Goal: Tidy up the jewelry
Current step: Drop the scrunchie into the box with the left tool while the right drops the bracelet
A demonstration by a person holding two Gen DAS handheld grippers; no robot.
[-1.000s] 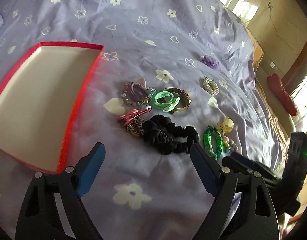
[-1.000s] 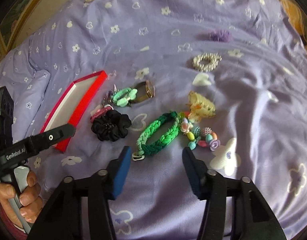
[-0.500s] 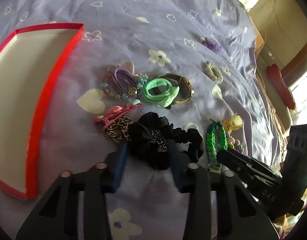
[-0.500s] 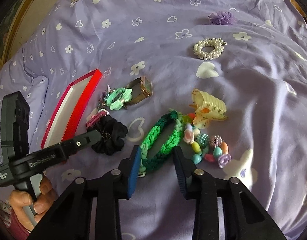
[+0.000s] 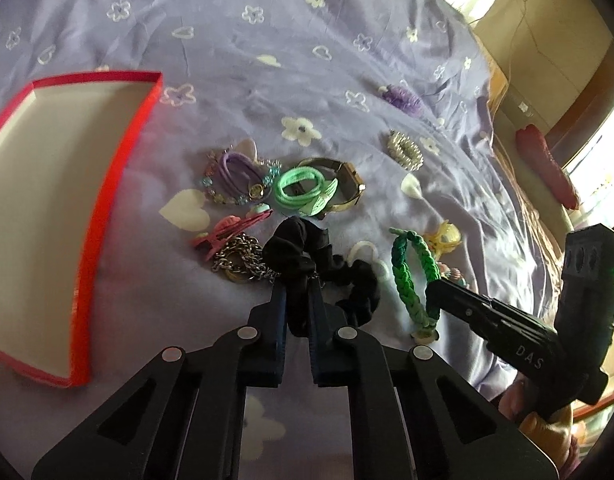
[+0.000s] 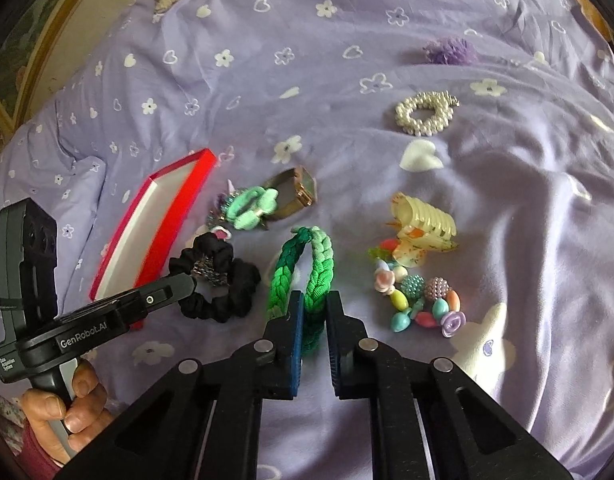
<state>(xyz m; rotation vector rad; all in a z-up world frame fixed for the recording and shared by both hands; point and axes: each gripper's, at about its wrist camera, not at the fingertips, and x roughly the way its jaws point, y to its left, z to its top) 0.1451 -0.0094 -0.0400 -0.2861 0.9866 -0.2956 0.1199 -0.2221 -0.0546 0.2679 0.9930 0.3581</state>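
My left gripper (image 5: 297,292) is pinched on a black ruffled fabric scrunchie (image 5: 331,276), on the lilac flowered bedsheet (image 5: 267,40) w/ a silver chain beside it. My right gripper (image 6: 315,312) clamps a green braided cord bracelet (image 6: 303,272). Red-rimmed shallow cardboard box (image 5: 107,184) lies left, well apart.

You see a matt black cloth scrunchie (image 5: 307,256), a braided green cord bracelet (image 6: 303,276), glossy plastic beads (image 6: 423,300), a shiny metal chain (image 5: 239,264), and a smooth printed bedsheet (image 6: 307,80).

L gripper (image 5: 297,292) jaws pinched near-closed; R gripper (image 6: 315,312) same, both angled down.
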